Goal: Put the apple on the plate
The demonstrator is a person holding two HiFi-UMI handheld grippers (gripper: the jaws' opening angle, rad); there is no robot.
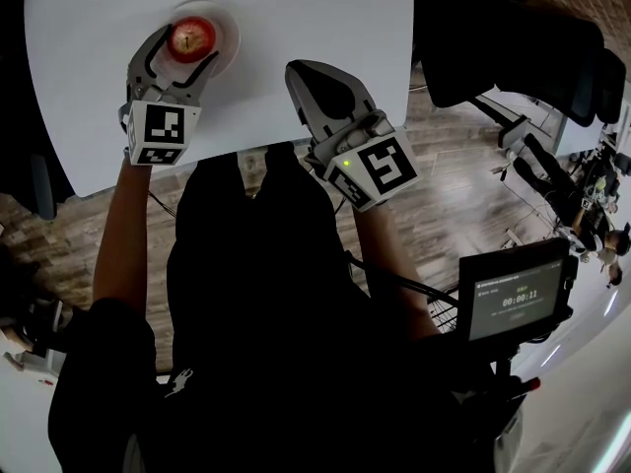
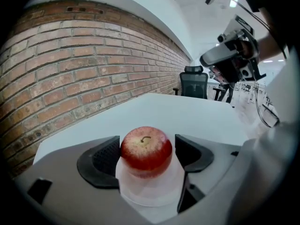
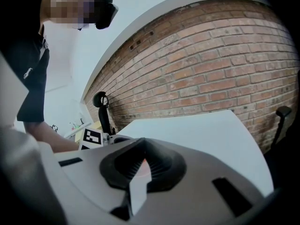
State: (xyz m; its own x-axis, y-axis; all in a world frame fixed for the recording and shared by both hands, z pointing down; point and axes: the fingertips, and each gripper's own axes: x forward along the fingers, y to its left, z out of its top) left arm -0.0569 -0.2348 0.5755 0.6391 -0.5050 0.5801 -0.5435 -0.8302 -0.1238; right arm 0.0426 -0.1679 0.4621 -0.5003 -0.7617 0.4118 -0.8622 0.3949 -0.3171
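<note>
On the white table point(image 1: 296, 28), near its front edge, a small pale plate point(image 1: 229, 30) carries the red apple point(image 1: 192, 37), which sits upright with its stem on top. The left gripper point(image 1: 190, 47) reaches over the table edge and brackets the fruit, one jaw on either side. In the left gripper view the apple point(image 2: 146, 151) fills most of the space between the two dark pads; the jaws stand wide apart, with a sliver of table showing between the right-hand pad and the fruit, while the left-hand pad is just beside it and I cannot tell whether it touches. The apple's weight is on the plate point(image 2: 150, 196), not on the jaws. The right gripper point(image 1: 301, 72) hovers over the table to the right, well apart from the plate, its jaws closed tip to tip with nothing held between them. A brick wall point(image 2: 70, 69) runs behind the table, a black office chair point(image 2: 194, 81) stands at its far end, and wooden floor point(image 1: 463, 195) shows beside the person's dark clothing
</note>
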